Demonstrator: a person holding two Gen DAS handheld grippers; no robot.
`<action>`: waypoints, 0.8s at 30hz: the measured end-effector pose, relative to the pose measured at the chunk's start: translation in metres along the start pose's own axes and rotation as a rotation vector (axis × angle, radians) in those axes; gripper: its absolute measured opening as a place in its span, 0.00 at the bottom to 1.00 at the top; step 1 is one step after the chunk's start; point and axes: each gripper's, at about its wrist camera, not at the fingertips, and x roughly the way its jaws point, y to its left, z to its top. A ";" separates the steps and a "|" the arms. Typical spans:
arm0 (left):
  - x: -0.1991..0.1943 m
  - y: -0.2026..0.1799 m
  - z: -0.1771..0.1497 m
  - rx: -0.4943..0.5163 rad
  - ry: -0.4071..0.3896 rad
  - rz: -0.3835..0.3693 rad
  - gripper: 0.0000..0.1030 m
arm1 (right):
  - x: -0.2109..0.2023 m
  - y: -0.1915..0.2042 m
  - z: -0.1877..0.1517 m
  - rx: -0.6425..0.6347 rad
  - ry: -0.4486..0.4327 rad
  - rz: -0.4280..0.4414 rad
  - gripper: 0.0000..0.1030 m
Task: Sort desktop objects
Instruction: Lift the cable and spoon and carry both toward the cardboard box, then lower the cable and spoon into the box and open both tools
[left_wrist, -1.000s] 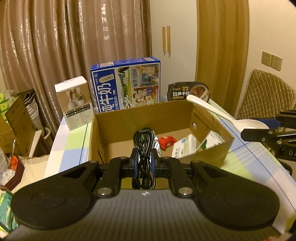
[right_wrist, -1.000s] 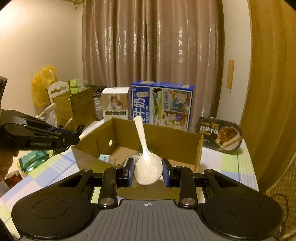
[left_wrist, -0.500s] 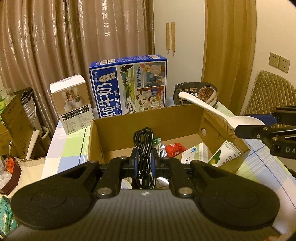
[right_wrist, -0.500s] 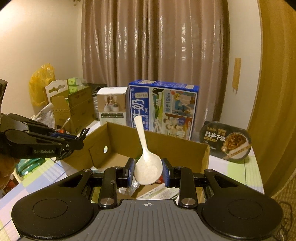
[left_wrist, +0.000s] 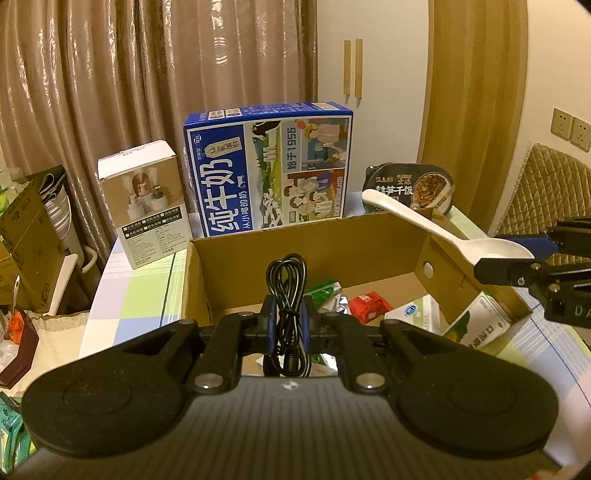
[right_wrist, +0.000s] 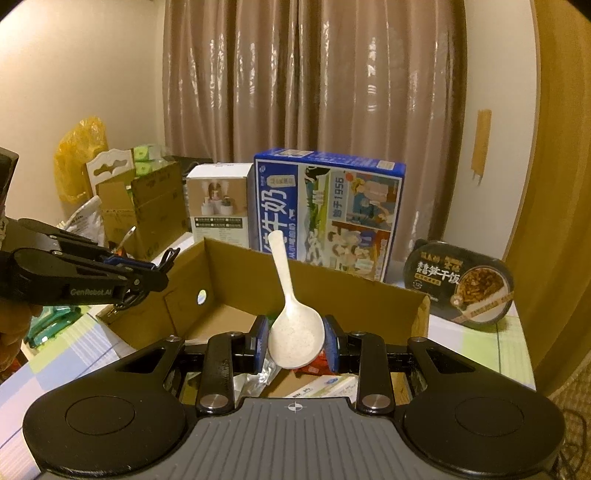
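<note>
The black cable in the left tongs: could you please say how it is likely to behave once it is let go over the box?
The cable is a coiled bundle pinched in the left tongs, its loops standing above them; it probably flops and loosens when released. It looks light, so it should drop softly into the box without rolling.

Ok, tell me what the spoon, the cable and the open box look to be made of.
Spoon: probably plastic or melamine; off-white, faintly speckled, dull sheen, held by the right gripper.
Cable: black, smooth rubbery or plastic sheath, coiled in soft loops, held by the left gripper.
Open box: corrugated cardboard; matte brown walls, raw cut edges and punched holes.
</note>
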 end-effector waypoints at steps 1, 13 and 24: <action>0.002 0.001 0.001 -0.001 0.000 0.000 0.10 | 0.003 0.000 0.001 0.000 0.001 0.001 0.27; 0.027 0.000 -0.004 0.032 0.048 0.025 0.23 | 0.024 0.003 -0.002 -0.002 0.018 0.013 0.27; 0.031 0.003 -0.011 0.030 0.054 0.021 0.23 | 0.031 0.006 -0.006 -0.002 0.031 0.015 0.27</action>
